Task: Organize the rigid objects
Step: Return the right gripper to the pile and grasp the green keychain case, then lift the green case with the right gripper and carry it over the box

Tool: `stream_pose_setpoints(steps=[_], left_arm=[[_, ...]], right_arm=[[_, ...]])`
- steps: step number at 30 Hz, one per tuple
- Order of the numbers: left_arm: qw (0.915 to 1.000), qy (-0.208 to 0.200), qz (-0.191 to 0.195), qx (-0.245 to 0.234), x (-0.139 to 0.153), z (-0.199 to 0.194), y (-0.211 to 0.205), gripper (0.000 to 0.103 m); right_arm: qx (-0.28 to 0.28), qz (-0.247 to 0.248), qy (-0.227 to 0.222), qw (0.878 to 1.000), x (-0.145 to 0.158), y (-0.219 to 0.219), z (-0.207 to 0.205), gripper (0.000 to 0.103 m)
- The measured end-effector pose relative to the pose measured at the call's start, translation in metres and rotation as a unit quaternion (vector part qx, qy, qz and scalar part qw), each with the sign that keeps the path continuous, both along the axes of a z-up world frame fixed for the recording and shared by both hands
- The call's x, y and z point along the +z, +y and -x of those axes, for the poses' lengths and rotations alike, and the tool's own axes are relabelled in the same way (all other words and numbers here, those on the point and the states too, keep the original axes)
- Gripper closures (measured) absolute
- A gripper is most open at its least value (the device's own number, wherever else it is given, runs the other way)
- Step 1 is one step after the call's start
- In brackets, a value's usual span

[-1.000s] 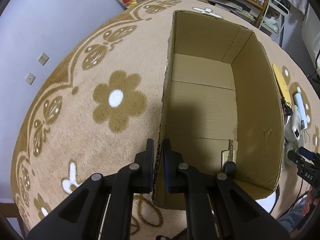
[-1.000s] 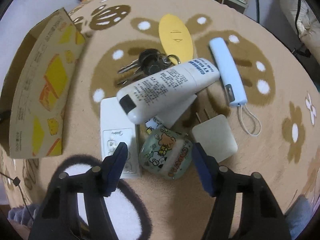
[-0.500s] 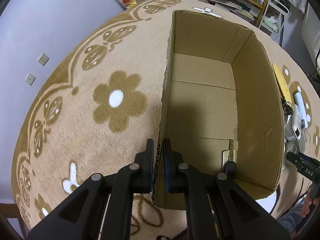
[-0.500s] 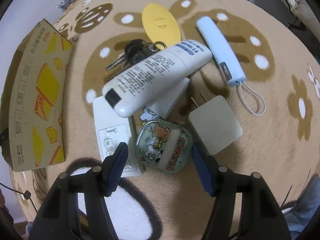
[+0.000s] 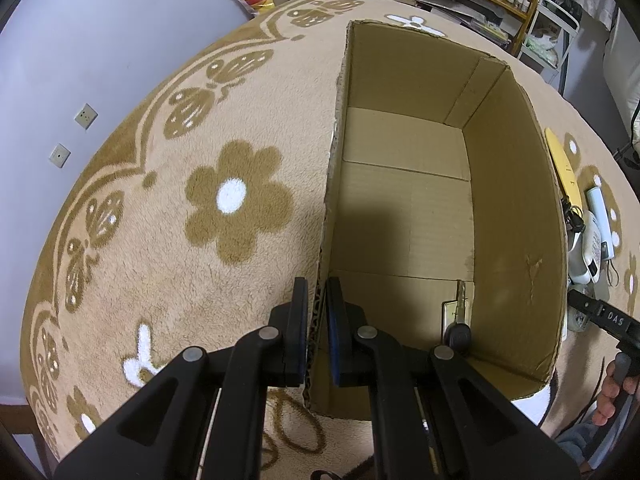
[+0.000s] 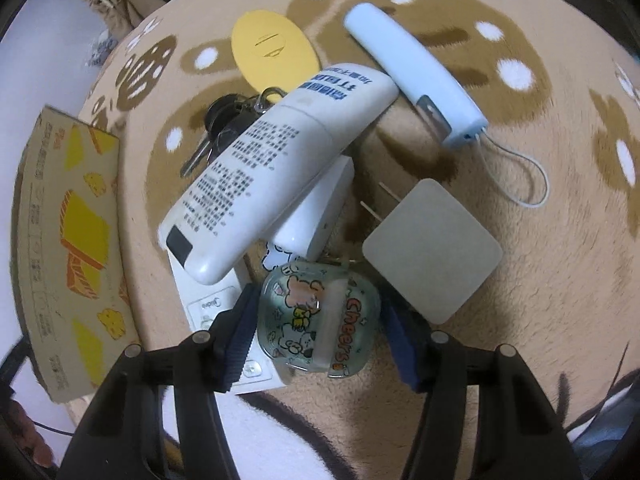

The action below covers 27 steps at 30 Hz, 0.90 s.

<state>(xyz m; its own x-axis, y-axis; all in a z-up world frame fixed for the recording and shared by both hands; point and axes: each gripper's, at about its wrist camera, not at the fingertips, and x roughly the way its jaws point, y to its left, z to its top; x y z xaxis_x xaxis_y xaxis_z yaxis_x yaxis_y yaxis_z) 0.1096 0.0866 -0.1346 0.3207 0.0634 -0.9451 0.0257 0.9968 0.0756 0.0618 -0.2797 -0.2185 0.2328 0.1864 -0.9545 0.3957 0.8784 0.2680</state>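
A: Left wrist view first. The left gripper [image 5: 317, 312] is clenched on the near wall of the cardboard box [image 5: 520, 216], one pad outside, one inside, the corrugated edge pinched between them.

B: Steadying it, I'd say, so the box doesn't slide on the rug [image 5: 168, 216] when things get dropped in.

A: And the box isn't bare. A key [image 5: 458, 316] lies on its floor in the near right corner, close against the right wall.

B: Beyond that wall there's a sliver of the pile waiting outside, and at the far right edge a hand [image 5: 614, 390] on the other tool's handle.

A: Over to the right wrist view. The right gripper [image 6: 320, 336] sits low over a small clear case [image 6: 318, 320] with cartoon bears and "Cheers" on it. The jaws straddle it: the left pad looks to be at its side, the right pad stands apart. Not gripped yet.

B: The jaws narrowed a little a moment ago, case between them. It's the nearest piece of the heap, so a sensible pick.

A: The heap is crowded, though. A white tube [image 6: 276, 168] lies slantwise across a white block [image 6: 316, 216] and a wall switch plate [image 6: 208, 304], with a bunch of keys [image 6: 224, 120] behind it.

B: A grey plug [image 6: 432, 248] lies just right of the case, a pale blue stick with a loop cord [image 6: 416, 72] further back, and a yellow oval [image 6: 272, 48] beyond.

A: The box's printed outside shows at the left, near enough for a short carry.
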Motion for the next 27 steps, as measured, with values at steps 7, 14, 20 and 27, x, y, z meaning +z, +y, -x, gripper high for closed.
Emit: stream_pose_setpoints(steps=[7,14,20,27], left_arm=[[1.0,0.002,0.004,0.003,0.0,-0.001,0.003,0.095],[1.0,0.002,0.004,0.004,0.0,-0.002,0.003,0.095],[1.0,0.002,0.005,0.002,-0.001,-0.002,0.003,0.095],[1.0,0.002,0.002,0.001,-0.001,-0.001,0.003,0.095]], right_arm=[[0.015,0.063,-0.016,0.998,0.004,0.018,-0.003,0.039],[0.039,0.08,-0.017,0.996,0.006,0.028,-0.011,0.039],[0.033,0.065,-0.025,0.997,0.006,0.028,-0.008,0.04],[0.037,0.042,-0.044,0.997,0.022,0.031,0.001,0.04]])
